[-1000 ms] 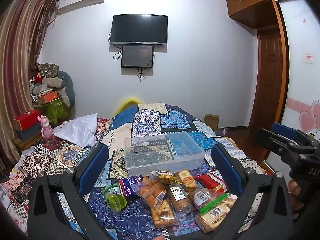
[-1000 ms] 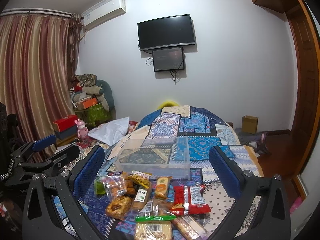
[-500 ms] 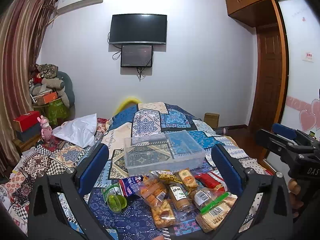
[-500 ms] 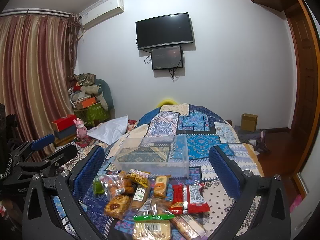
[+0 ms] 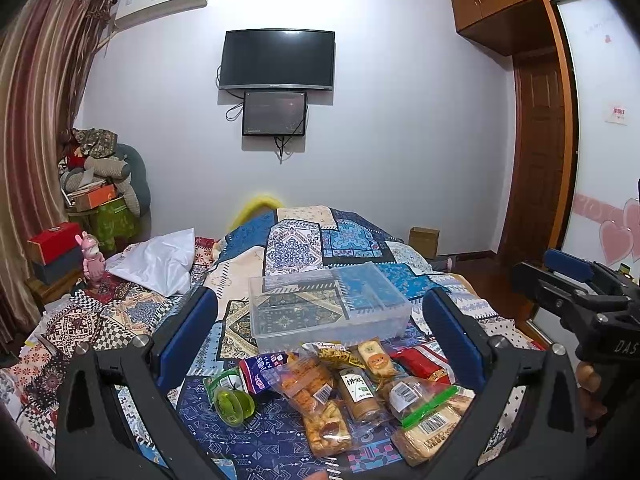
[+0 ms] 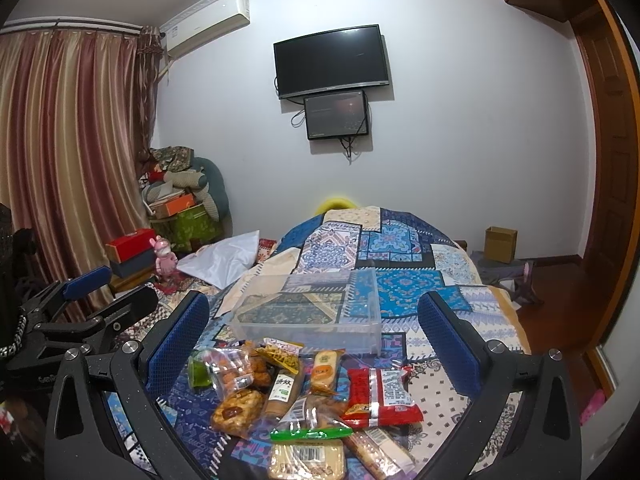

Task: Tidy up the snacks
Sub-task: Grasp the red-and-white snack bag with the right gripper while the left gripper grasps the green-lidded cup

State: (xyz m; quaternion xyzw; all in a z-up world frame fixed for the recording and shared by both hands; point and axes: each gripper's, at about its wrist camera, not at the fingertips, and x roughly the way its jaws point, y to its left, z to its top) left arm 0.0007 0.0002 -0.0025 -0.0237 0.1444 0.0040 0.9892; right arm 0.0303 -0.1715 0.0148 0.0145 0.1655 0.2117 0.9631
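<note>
The task looks barely begun: the clear box point(image 5: 328, 308) on the bed point(image 5: 296, 240) holds nothing, and the snacks point(image 6: 304, 396) lie heaped just in front of it. The left gripper point(image 5: 320, 340) and right gripper point(image 6: 312, 340) both hover spread wide, carrying nothing.

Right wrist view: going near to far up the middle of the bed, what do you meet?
Biscuit pack with the green strip → red snack packet → clear plastic bin → blue patchwork quilt → wall-mounted TV.
</note>
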